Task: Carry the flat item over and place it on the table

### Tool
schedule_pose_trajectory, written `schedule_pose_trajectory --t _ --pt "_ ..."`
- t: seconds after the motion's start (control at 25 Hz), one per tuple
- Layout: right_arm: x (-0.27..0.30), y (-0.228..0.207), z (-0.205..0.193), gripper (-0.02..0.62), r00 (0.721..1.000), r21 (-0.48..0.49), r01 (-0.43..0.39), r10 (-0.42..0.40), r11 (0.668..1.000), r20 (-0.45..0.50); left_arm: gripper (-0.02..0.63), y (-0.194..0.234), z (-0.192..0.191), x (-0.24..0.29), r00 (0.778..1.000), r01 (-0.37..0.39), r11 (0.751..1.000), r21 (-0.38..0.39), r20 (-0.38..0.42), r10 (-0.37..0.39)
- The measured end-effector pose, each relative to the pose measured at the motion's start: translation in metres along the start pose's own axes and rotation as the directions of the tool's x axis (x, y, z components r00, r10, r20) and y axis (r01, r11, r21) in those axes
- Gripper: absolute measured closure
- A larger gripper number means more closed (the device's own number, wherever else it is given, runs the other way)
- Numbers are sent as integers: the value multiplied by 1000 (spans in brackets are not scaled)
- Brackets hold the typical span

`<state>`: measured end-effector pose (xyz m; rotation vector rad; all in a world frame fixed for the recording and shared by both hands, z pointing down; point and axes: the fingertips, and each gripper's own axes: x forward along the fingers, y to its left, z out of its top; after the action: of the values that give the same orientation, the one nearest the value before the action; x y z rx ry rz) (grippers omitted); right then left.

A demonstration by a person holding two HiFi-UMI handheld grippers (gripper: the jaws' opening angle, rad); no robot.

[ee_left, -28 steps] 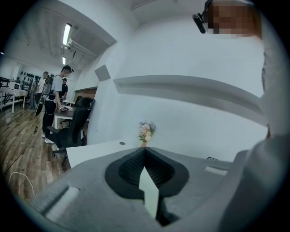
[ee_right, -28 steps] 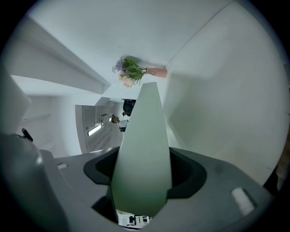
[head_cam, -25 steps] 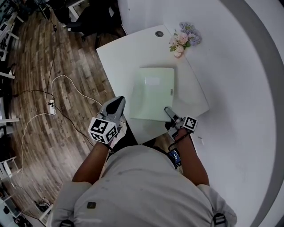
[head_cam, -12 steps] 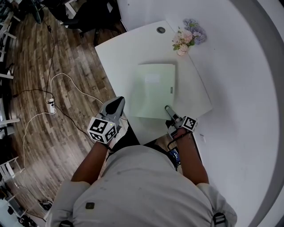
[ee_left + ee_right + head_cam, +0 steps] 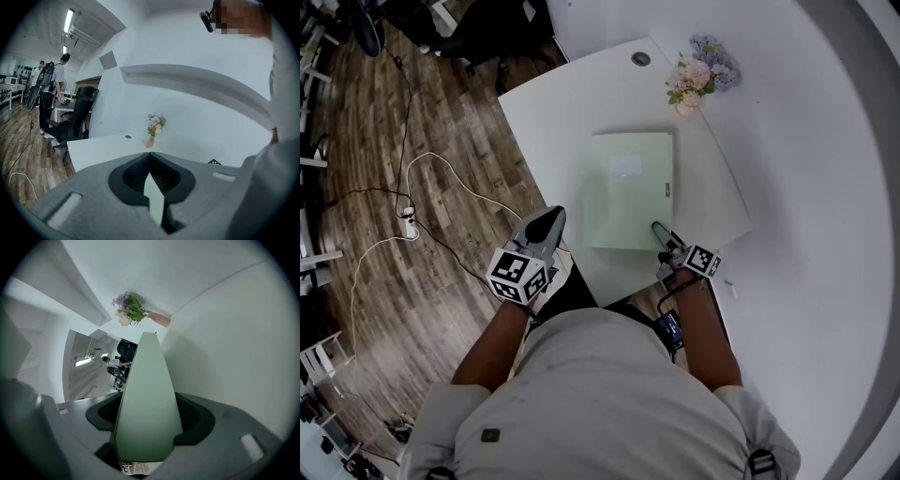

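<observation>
The flat item [image 5: 628, 187] is a pale green board with a small white label, lying nearly level over the white table [image 5: 562, 122]. My right gripper [image 5: 659, 230] is shut on the board's near right corner. In the right gripper view the board [image 5: 145, 380] runs edge-on out from between the jaws. My left gripper [image 5: 551, 216] is off the table's near left edge, apart from the board. It is shut to a point with nothing in it. In the left gripper view its jaws meet, and only a thin pale slit shows between them.
A small vase of flowers [image 5: 698, 75] stands at the table's far right corner, next to a round cable hole [image 5: 640, 59]. A curved white wall borders the table on the right. White cables [image 5: 441, 187] trail over the wooden floor at left. An office chair [image 5: 77, 117] and people [image 5: 49, 89] are beyond.
The green board has sunk toward the table top and levelled out, with the right gripper going down with it. The left gripper has hardly shifted.
</observation>
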<state>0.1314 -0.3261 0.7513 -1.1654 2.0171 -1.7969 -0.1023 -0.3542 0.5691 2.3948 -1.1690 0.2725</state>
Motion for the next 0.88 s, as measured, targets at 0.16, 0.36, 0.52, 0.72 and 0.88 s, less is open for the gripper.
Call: schedule_pose_trajectory --t 0.16,0.36,0.52,0.72,0.88 --pt "1 -3 0 260 999 -35 32 -33 999 -6 606 1 -1 0 1000 2 1000 -2 -5 -2" --pt "0 -15 2 238 994 -101 103 -106 990 -24 606 -1 -4 4 1000 10 1000 -4 -9 -10" --pt "-2 -27 8 229 987 -159 151 -159 976 -37 606 -5 -6 10 1000 15 1000 -6 -13 -15" --pt "-4 -42 13 234 972 -225 210 -227 952 -54 606 -9 -8 14 1000 20 1000 -10 -16 -20" --pt "-5 -52 6 247 968 -197 221 -240 955 -79 606 -11 -12 14 1000 22 1000 -18 -20 -22"
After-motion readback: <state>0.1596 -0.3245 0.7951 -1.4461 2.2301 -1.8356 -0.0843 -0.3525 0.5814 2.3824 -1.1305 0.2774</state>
